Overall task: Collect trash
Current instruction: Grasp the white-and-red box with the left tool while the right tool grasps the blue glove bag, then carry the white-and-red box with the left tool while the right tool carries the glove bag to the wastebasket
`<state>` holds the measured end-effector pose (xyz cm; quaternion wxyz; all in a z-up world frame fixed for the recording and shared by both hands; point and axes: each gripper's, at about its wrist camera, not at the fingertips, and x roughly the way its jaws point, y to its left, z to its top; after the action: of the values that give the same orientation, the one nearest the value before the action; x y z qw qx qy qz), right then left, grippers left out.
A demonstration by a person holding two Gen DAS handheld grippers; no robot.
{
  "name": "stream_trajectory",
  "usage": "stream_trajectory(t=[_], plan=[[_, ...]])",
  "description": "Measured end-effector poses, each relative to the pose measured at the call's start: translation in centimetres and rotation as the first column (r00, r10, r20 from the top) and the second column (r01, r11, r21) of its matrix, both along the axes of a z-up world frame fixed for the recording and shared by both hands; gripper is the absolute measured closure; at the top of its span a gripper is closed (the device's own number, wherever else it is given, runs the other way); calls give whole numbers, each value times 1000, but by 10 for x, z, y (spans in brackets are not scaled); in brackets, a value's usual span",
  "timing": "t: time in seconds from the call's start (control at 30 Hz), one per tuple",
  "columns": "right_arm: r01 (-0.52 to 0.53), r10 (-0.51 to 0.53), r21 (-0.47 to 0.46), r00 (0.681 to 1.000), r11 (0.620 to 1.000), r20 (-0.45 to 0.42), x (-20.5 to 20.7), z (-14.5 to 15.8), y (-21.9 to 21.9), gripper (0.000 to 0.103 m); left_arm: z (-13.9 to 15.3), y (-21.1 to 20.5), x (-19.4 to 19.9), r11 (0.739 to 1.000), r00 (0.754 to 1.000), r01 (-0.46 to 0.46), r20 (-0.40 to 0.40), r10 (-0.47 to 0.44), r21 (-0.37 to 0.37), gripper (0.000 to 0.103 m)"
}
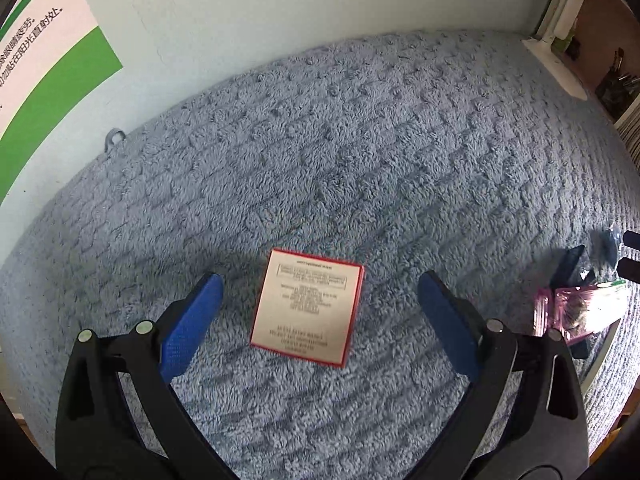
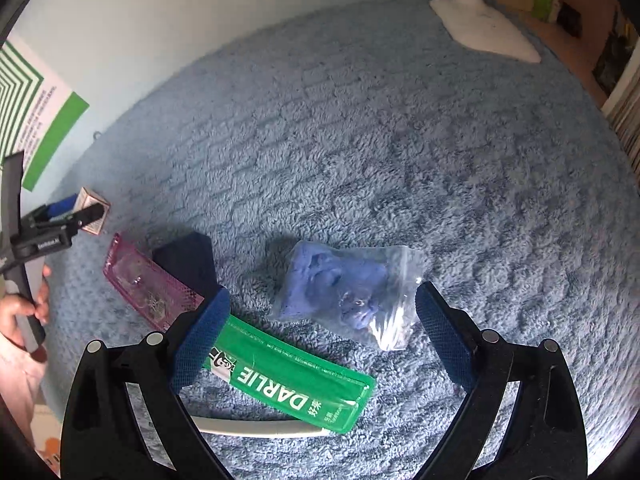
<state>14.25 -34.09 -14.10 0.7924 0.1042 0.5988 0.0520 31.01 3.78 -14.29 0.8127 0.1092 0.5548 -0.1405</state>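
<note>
A small flat red-edged box with a printed white face [image 1: 307, 307] lies on the blue fluffy mat [image 1: 360, 140]. My left gripper [image 1: 318, 300] is open, its blue pads either side of the box, not touching it. My right gripper [image 2: 322, 316] is open over a clear bag of blue material [image 2: 344, 292] and a green DARLIE pack [image 2: 292, 376]. A pink clear pack [image 2: 148, 292] and a dark blue item [image 2: 188, 260] lie to the left. The left gripper and box also show in the right wrist view [image 2: 90, 210].
The pink pack [image 1: 572, 312] lies at the right edge of the left wrist view. A white lamp base [image 2: 484, 28] stands at the mat's far right. A wall with a green and white poster [image 1: 48, 64] borders the mat at left.
</note>
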Motion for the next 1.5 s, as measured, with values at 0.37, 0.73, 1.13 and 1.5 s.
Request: stream_trajectory(t=[0.37, 0.73, 1.13, 1.5], plan=[[-13, 13, -35, 1000, 999, 12, 6, -5, 4, 48, -14, 4, 4, 999, 999, -23, -38, 21, -45, 63], [-10, 10, 2, 999, 1000, 42, 1, 16, -5, 57, -1, 13, -5, 998, 999, -34, -29, 32, -61, 63], [21, -29, 67, 993, 998, 118, -16, 55, -34, 58, 48, 18, -32, 997, 999, -17, 31, 20, -81, 63], [53, -64, 68, 982, 996, 177, -60, 91, -56, 58, 77, 10, -57, 996, 997, 25, 74, -18, -83, 63]])
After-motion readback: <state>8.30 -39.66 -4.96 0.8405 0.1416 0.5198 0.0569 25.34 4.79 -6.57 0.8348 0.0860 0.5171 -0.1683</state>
